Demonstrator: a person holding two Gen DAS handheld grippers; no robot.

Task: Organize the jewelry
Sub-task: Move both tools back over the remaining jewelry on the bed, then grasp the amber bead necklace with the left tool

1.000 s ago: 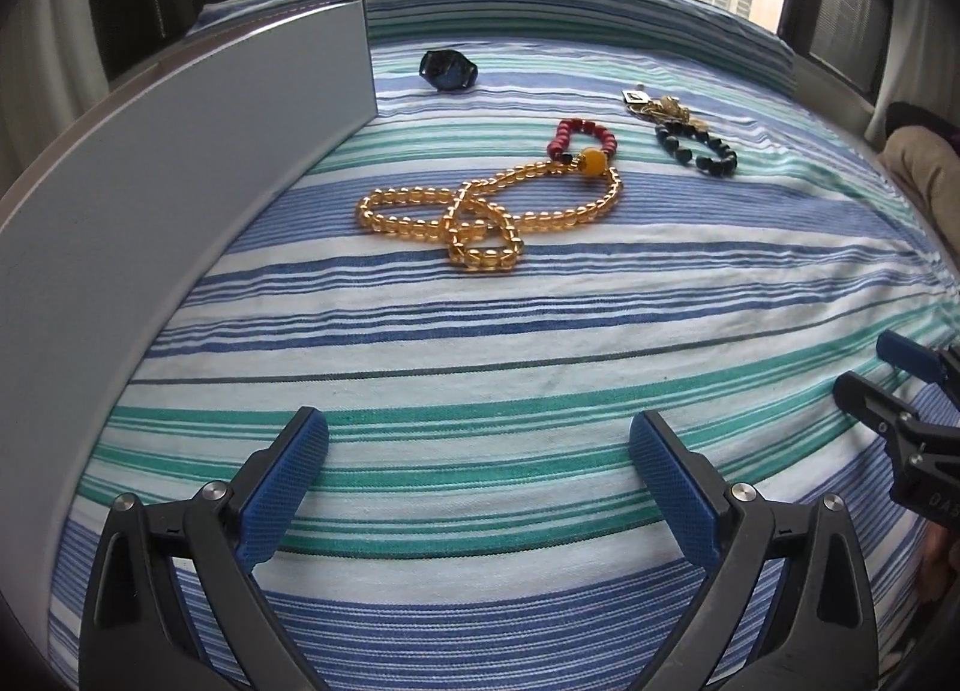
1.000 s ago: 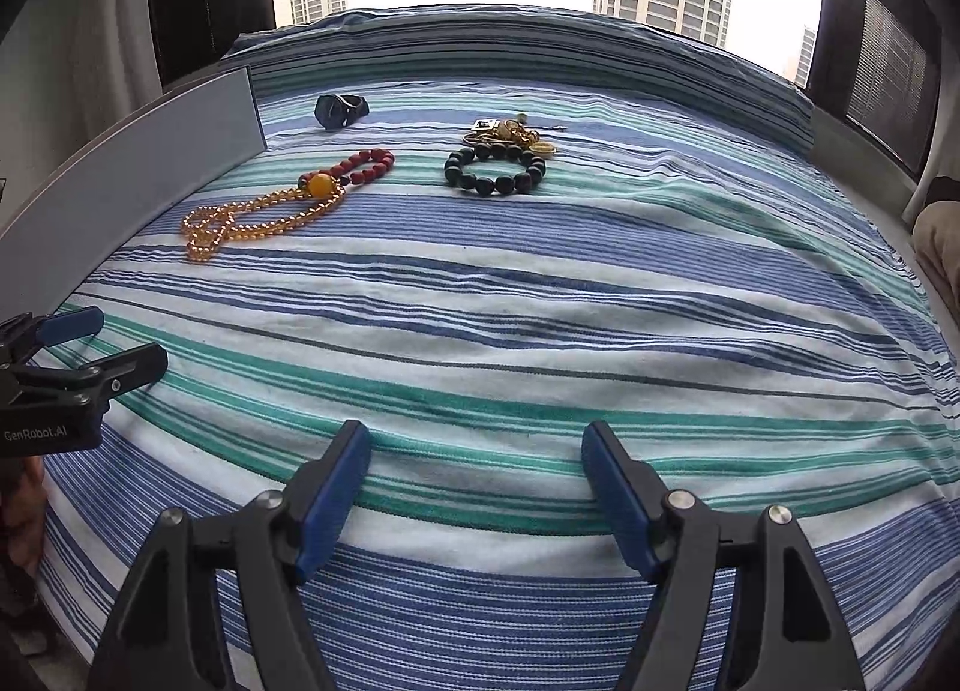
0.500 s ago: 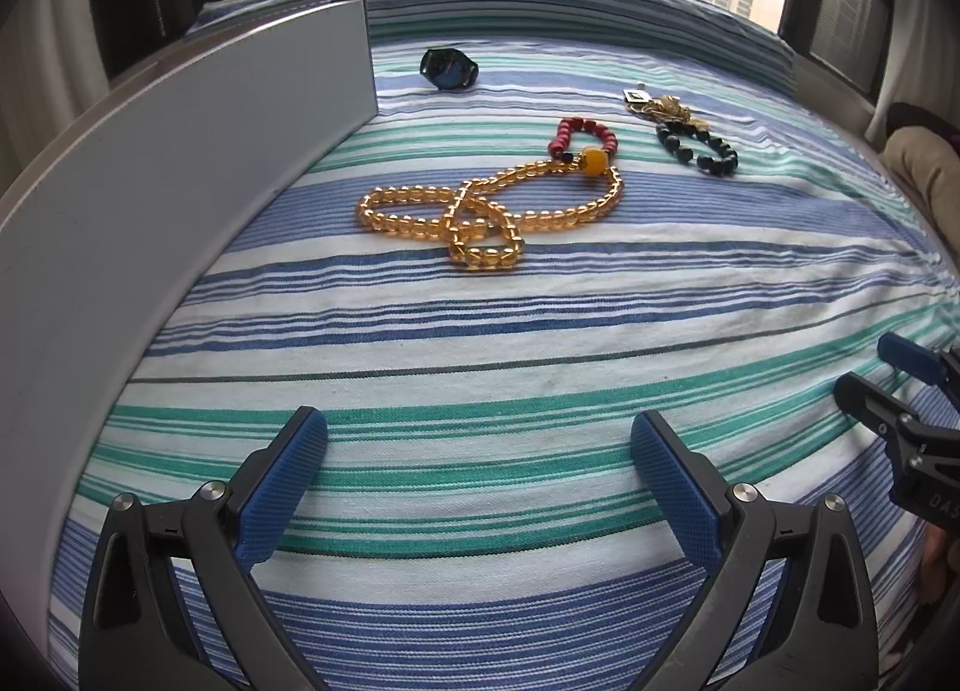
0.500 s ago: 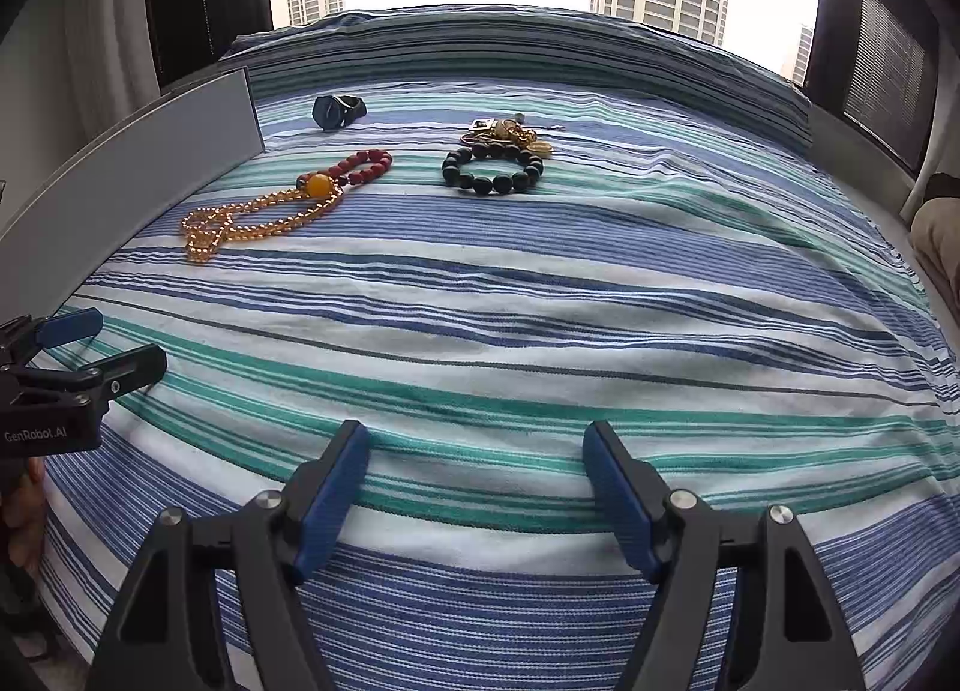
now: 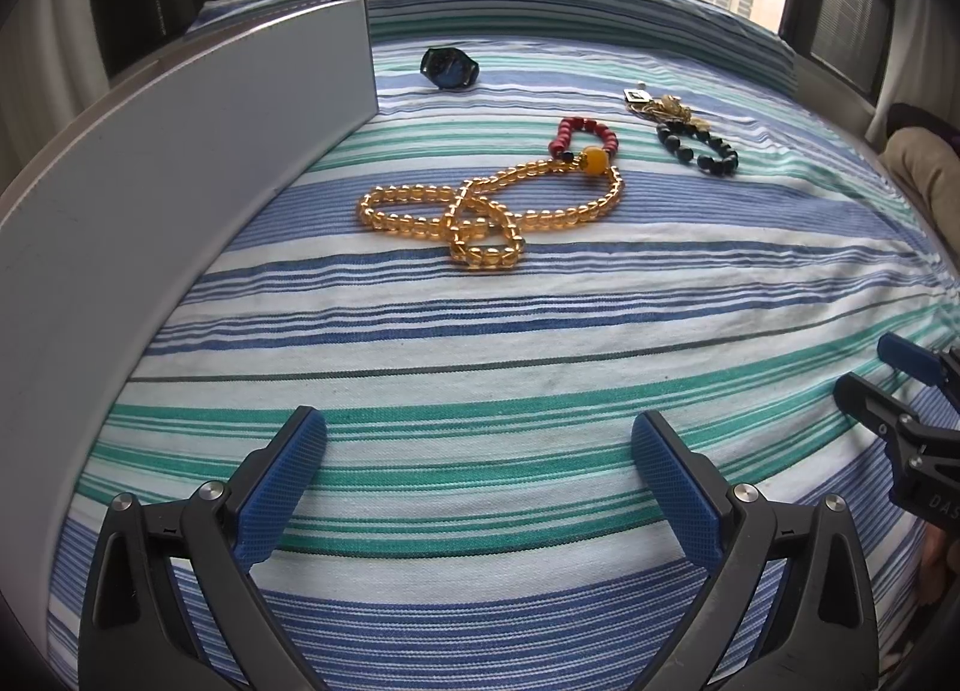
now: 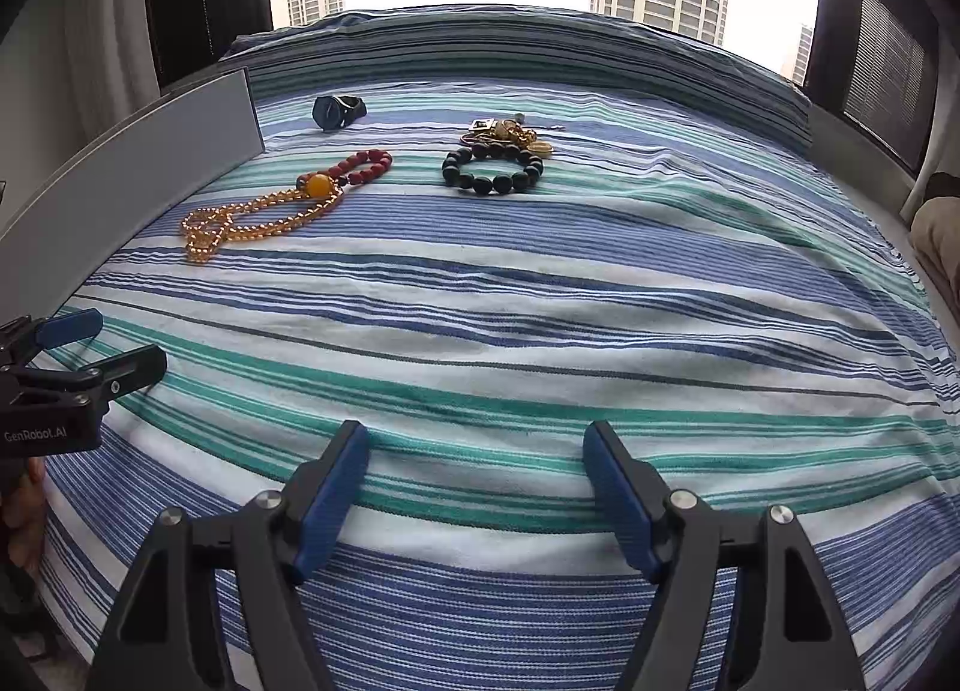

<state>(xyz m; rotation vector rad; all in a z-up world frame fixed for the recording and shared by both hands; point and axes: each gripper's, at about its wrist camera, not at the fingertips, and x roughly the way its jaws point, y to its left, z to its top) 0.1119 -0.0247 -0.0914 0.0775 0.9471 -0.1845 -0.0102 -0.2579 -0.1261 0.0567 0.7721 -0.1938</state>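
An amber bead necklace (image 5: 480, 211) lies looped on the striped cloth; it also shows in the right wrist view (image 6: 252, 220). A red bead bracelet (image 5: 585, 134) touches its far end. A black bead bracelet (image 5: 696, 147) and a pile of gold jewelry (image 5: 660, 105) lie to the right. A dark watch (image 5: 449, 68) lies further back. My left gripper (image 5: 477, 469) is open and empty, well short of the necklace. My right gripper (image 6: 477, 475) is open and empty, near the front edge.
A grey flat panel (image 5: 180, 162) stands upright along the left side of the striped cloth (image 5: 540, 331). A window with towers is behind. A person's leg (image 5: 924, 175) is at the right edge.
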